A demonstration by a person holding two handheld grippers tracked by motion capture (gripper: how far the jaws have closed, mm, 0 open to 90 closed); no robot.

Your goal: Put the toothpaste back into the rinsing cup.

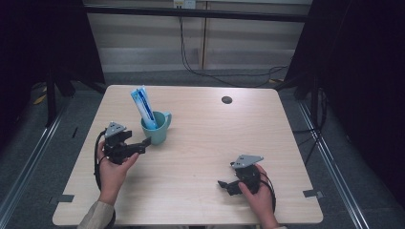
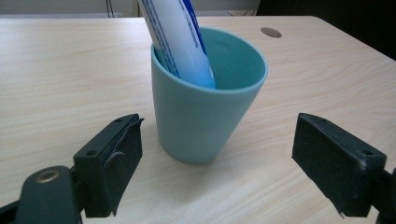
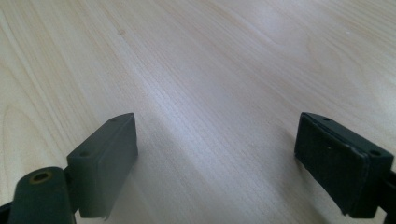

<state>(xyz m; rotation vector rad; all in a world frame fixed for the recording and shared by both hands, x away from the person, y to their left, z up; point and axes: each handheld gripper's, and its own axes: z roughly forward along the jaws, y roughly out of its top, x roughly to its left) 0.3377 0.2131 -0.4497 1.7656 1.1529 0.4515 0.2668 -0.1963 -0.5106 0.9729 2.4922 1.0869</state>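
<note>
The lower end of the toothpaste tube [image 2: 180, 44] is hidden inside the teal cup [image 2: 205, 116], and its upper end is cut off by the top edge of the left gripper view. The print on the tube is too blurred to be read. The cup's handle is hidden behind its body in that view. In the high view, the jaws of the left tool [image 1: 143, 144] are too small for their gap to be judged. Both forearms are cut off by the bottom edge.
</note>
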